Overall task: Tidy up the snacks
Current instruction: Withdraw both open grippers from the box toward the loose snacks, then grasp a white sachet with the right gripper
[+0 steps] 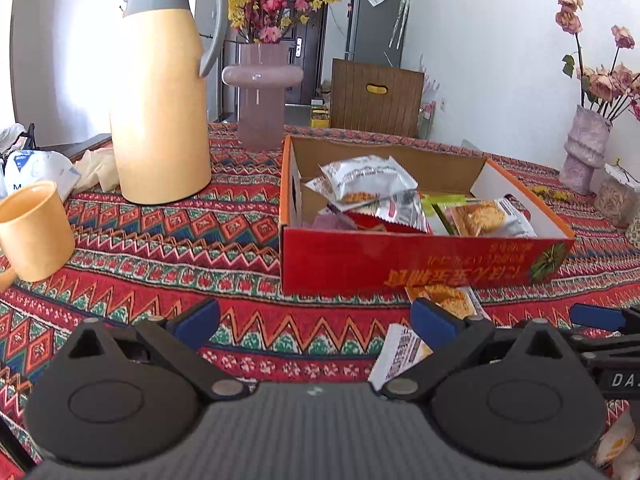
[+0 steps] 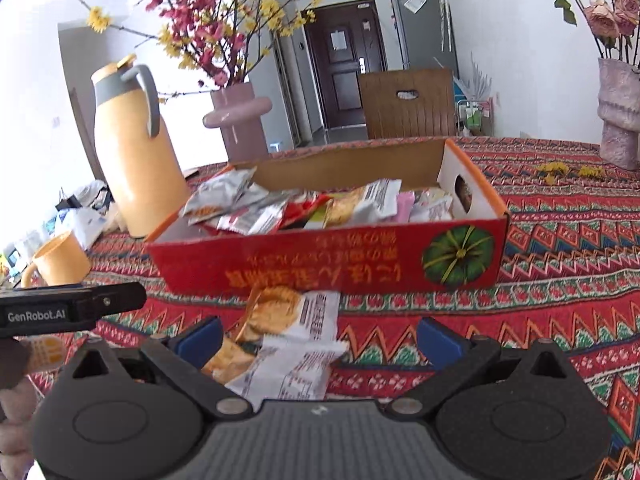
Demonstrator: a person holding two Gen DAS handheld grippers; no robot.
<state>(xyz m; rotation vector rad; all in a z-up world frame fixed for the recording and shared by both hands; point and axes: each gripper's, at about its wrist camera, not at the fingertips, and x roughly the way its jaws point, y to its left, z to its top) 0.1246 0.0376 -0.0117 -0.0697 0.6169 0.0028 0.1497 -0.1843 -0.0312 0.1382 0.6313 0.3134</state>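
Snacks, mostly stowed: many packets fill the box [image 2: 332,256] ahead of both tools, while two packets [image 2: 288,340] lie on the cloth [image 2: 560,280] between box and right gripper [image 2: 319,342], which gapes wide, holding nothing; left gripper [image 1: 316,320] likewise wide, empty; remainder judged small.

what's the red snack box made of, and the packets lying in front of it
Red box: looks like cardboard, with a printed, slightly glossy outside and a raw brown inside with folded flaps. Loose packets: likely thin plastic film, glossy and crinkled, with serrated sealed ends. Both grippers are open.
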